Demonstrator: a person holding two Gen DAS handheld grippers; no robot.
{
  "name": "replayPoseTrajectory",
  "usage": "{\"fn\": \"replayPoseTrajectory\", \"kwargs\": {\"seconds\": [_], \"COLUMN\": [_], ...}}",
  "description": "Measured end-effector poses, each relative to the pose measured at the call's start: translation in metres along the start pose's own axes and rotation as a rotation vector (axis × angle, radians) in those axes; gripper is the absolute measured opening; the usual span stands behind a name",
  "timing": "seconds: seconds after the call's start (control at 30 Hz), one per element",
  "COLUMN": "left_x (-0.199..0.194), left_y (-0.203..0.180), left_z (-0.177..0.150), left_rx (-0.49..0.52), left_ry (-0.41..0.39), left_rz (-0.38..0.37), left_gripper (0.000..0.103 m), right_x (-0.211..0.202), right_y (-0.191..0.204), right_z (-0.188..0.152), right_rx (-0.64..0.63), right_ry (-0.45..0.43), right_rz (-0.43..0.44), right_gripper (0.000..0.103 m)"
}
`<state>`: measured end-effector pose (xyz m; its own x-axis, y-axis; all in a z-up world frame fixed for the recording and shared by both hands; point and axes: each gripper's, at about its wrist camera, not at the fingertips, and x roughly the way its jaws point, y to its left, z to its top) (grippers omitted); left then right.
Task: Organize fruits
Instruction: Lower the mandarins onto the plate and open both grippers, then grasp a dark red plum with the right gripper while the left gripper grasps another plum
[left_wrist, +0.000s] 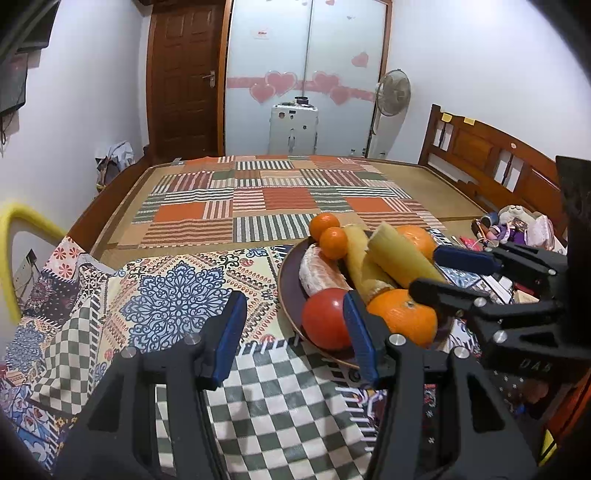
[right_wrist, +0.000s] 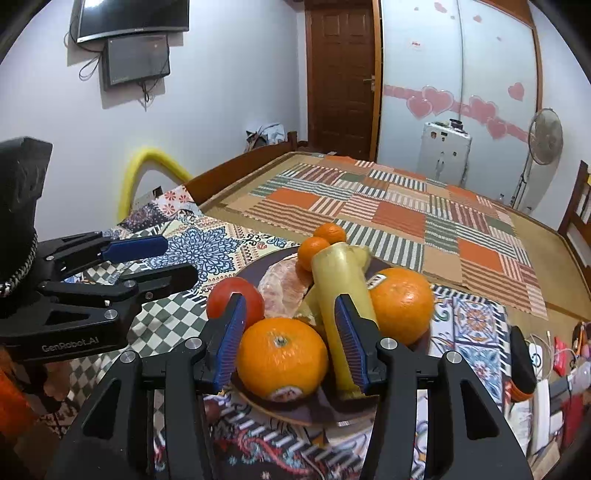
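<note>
Plainly, the left gripper (left_wrist: 293, 334) hung over the checked cloth at the counter's near edge, its fingers spread with nothing between them. The plate (left_wrist: 286, 280) lay to its right, so the left arm would have had to swing rightward to reach any fruit; the red tomato (left_wrist: 325, 319) at the plate's near-left rim was the piece closest to it, just past its right finger. That gripper's body read "GenRobot_AI" in the right wrist view.

Further right, the plate carried the whole pile: a peeled citrus segment (right_wrist: 282, 286), two small mandarins (right_wrist: 321, 242) at the far rim, pale yellow cane-like sticks (right_wrist: 338, 291), and two large oranges. The longest stick ran from the plate's near edge up toward the far rim, almost in line with the right gripper's fingers.

The right gripper (right_wrist: 291, 338) was also spread and empty, and it was clearly the nearer one: the near orange (right_wrist: 282, 356) sat directly ahead between its fingers, not yet touched as far as could be told. A straight forward advance probably would have sufficed. The far orange (right_wrist: 400, 304) bore a small sticker, too blurred to read; the right gripper's side showed letters like "DAS", uncertain.
</note>
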<state>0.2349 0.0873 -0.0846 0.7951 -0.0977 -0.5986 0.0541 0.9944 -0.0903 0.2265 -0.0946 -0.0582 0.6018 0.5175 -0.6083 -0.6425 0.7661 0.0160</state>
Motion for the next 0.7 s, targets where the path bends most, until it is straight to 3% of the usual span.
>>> {"fn": "replayPoseTrajectory", "kwargs": {"seconds": [0.27,0.7], "left_x": [-0.023,-0.038], "left_y": [-0.017,-0.045], "left_z": [-0.012,-0.061], "left_rx": [0.019,0.025], "left_ry": [0.006,0.081], "left_rz": [-0.015,-0.063], "left_gripper": [0.054,0.054], "right_x": [-0.030,-0.032], "right_y": [-0.003,0.004], "right_z": [-0.014,-0.076], "right_rx": [0.026,0.050], "right_ry": [-0.015,0.087], "right_rz": [-0.007,0.008], "right_gripper": [0.046,0.046]}}
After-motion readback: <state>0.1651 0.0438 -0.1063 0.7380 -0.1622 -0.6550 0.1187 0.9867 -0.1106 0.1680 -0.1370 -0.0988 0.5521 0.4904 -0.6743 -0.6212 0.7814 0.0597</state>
